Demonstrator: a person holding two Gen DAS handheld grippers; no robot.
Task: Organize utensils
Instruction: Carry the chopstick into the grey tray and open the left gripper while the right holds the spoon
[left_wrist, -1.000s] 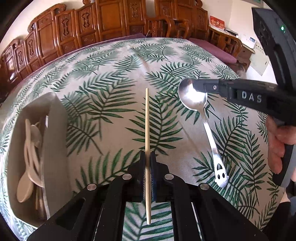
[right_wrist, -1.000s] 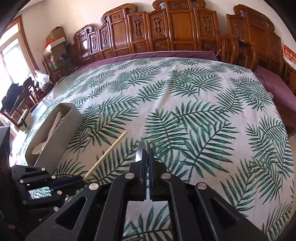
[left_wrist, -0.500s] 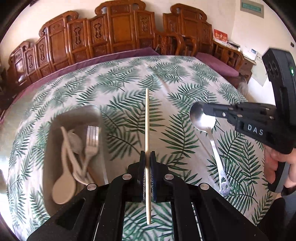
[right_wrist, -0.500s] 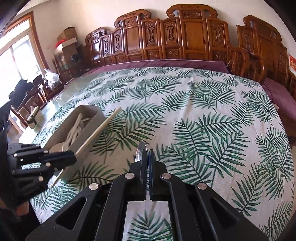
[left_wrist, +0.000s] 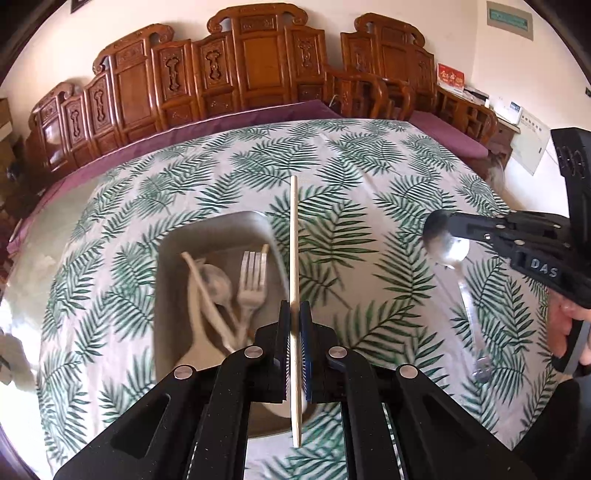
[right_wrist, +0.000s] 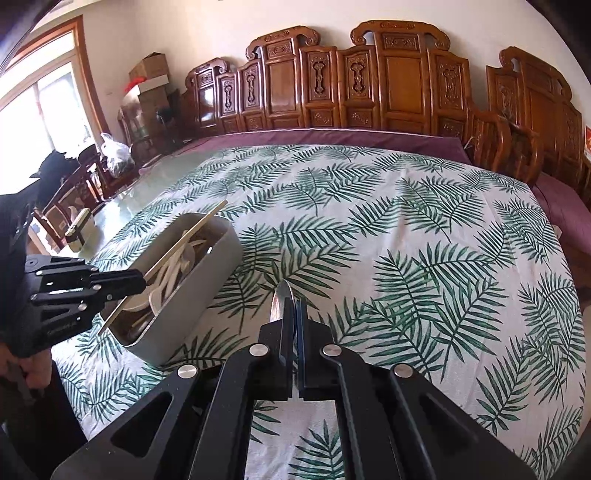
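A fern-print tablecloth (right_wrist: 388, 229) covers the table, bearing a grey bin (right_wrist: 207, 291).

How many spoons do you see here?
3, though others may be hidden. One shiny metal spoon is pinched in the right tongs, above the cloth. Two pale plastic spoons lie among the forks in the grey rectangular bin.

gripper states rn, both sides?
left gripper: shut on the chopstick, over the utensil box.
right gripper: shut on the metal spoon by its bowl.

One chopstick (left_wrist: 294, 236), one metal spoon (left_wrist: 448, 247), perhaps two forks (left_wrist: 252, 280).
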